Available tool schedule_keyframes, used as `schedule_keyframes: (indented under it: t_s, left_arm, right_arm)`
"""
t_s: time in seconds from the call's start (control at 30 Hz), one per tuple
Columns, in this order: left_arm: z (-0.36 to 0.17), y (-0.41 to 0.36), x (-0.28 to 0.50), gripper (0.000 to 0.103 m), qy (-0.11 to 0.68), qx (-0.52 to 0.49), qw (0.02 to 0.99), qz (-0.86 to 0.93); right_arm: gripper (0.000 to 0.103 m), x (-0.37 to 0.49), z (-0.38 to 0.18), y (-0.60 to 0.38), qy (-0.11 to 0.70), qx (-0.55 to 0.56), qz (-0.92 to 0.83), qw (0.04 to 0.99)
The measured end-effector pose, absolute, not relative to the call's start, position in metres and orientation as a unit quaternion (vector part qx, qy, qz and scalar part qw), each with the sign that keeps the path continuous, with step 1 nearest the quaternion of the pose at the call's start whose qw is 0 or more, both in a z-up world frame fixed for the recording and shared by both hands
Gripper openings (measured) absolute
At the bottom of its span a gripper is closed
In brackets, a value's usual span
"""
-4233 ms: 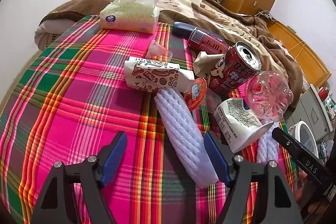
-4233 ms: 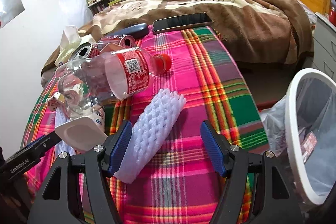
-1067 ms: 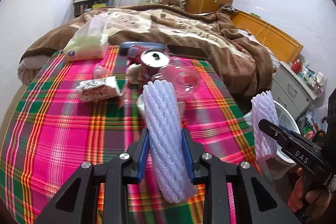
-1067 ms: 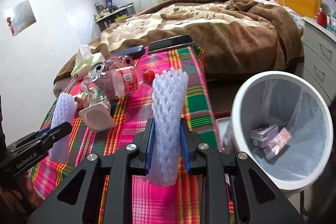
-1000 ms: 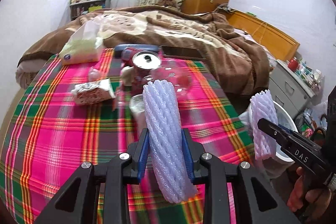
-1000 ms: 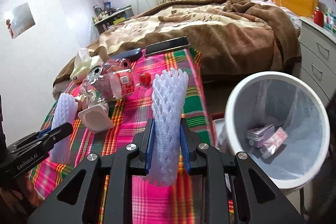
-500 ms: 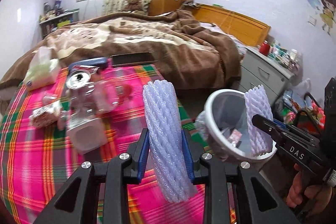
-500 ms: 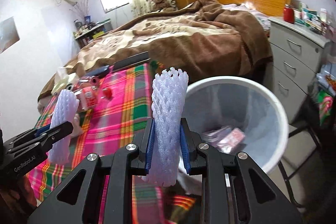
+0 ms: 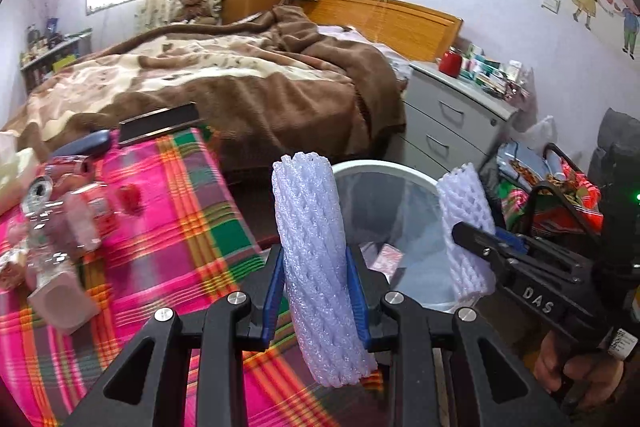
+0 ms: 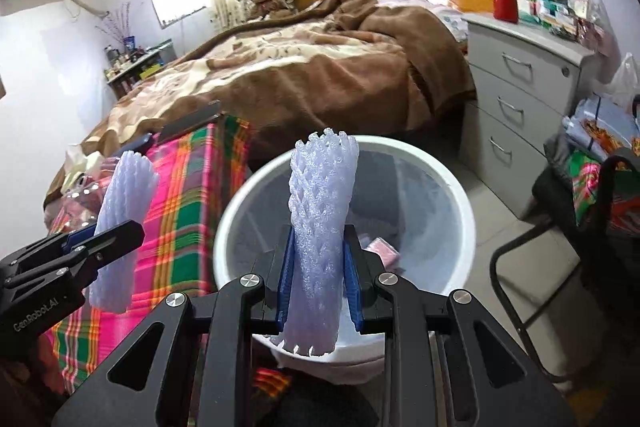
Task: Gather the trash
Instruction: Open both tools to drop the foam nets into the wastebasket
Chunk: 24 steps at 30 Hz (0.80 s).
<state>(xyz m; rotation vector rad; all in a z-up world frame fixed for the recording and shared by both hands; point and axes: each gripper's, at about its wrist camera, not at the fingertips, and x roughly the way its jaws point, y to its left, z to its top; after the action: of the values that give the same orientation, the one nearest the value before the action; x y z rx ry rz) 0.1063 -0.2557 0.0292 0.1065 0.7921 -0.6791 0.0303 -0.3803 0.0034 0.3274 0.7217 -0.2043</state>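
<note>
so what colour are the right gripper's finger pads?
Blue pads, clearest in the right wrist view.

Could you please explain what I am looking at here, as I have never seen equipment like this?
A person holds a two-finger gripper in each hand; a fisheye camera on each looks along its fingers, giving the two views. The left gripper is shut on a foam net; the right gripper is shut on a second net. Each gripper also shows in the other's view. Both are near a white bin that already holds some wrappers. To the left, on the plaid cloth, lie blurred bottles and other trash. Behind it is a bed.
</note>
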Motion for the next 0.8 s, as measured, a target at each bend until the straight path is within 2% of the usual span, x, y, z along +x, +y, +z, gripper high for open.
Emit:
schedule_keyframes:
  t_s: [0.6,0.67,0.7,0.73,0.77,0.8]
  left_arm:
    - [-0.005,-0.325,0.131,0.031,0.412,0.069,0.836,-0.356]
    - [-0.008,-0.327,0.133,0.033,0.415,0.068,0.834,-0.356]
    - [-0.009,-0.327,0.133,0.036,0.416,0.069,0.835,-0.354]
    - [-0.01,-0.328,0.134,0.044,0.417,0.07,0.835,-0.352]
    - [-0.011,-0.328,0.135,0.054,0.419,0.068,0.835,-0.349]
    - [-0.011,-0.328,0.136,0.057,0.421,0.063,0.835,-0.35]
  right_arm:
    - [0.025,0.04,-0.025,-0.409,0.393,0.174,-0.112,0.896]
    - [0.026,0.039,-0.025,-0.41,0.396,0.172,-0.109,0.896]
    - [0.029,0.04,-0.026,-0.411,0.396,0.17,-0.108,0.896]
    - [0.032,0.04,-0.025,-0.412,0.395,0.167,-0.112,0.896]
    - [0.042,0.039,-0.025,-0.412,0.393,0.166,-0.114,0.897]
    - [0.055,0.039,-0.025,-0.413,0.391,0.167,-0.113,0.898]
